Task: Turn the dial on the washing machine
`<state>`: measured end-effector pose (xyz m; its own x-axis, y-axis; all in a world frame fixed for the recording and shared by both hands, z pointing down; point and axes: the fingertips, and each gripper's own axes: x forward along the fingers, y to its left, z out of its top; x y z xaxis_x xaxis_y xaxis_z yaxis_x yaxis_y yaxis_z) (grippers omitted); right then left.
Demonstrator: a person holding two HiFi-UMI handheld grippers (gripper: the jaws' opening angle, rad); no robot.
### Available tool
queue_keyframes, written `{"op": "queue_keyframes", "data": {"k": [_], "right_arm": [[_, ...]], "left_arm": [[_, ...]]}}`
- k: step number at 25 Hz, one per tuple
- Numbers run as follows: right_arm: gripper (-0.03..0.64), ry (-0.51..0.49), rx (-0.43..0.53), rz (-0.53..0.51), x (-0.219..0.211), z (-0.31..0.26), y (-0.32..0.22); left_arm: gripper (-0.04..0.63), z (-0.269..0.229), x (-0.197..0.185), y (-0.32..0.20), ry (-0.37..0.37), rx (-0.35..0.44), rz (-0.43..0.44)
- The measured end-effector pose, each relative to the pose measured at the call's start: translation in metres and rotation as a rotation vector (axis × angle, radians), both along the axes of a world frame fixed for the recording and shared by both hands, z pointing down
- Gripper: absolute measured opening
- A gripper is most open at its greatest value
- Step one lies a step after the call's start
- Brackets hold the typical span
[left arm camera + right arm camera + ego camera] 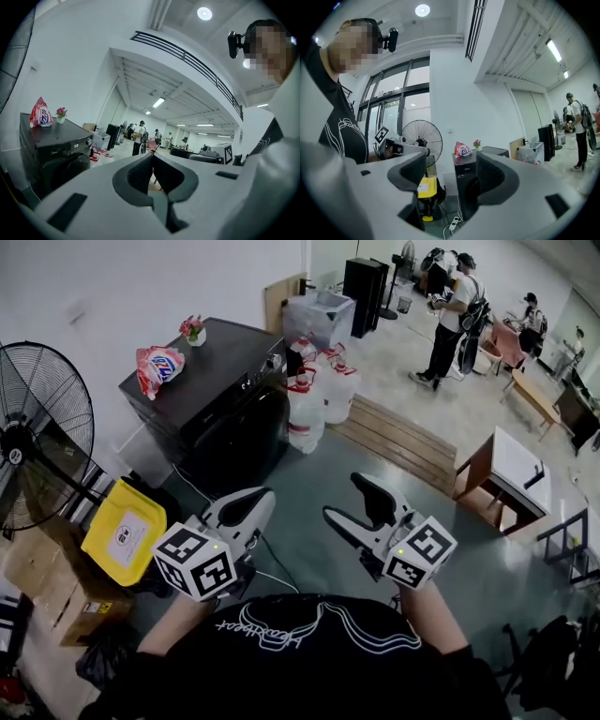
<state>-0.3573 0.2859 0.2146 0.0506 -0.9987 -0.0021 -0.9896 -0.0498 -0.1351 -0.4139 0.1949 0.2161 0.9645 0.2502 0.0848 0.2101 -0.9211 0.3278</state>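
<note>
Washing machine (220, 395): black front-loader against the white wall, well ahead of both grippers, its dial (89, 141) at one end of the control panel with nothing touching it; a detergent bag (157, 367) and a small flower pot (194, 331) on top. Left gripper (255, 503): held level in the air, jaws clenched together, nothing between them. Right gripper (345, 498): jaws released, wide apart, empty

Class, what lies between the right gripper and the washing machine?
Only bare floor, seen in the head view, separates the right gripper from the washing machine.
</note>
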Motion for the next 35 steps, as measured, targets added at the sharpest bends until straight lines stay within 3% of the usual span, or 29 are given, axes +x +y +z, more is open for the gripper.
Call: {"op": "queue_keyframes", "data": {"k": [10, 16, 26, 35], "right_arm": [[0.359, -0.044, -0.031, 0.030, 0.054, 0.025, -0.002], [0.365, -0.070, -0.077, 0.050, 0.114, 0.049, -0.031], [0.365, -0.147, -0.142, -0.007, 0.259, 0.084, -0.135], [0.365, -0.164, -0.172, -0.094, 0.335, 0.105, -0.223]], "left_arm": [[0.006, 0.022, 0.057, -0.011, -0.052, 0.000, 0.003], [0.006, 0.039, 0.130, -0.049, -0.058, -0.023, -0.002], [0.006, 0.079, 0.273, -0.142, -0.109, -0.058, -0.075], [0.006, 0.106, 0.335, -0.230, -0.140, -0.083, -0.223]]}}
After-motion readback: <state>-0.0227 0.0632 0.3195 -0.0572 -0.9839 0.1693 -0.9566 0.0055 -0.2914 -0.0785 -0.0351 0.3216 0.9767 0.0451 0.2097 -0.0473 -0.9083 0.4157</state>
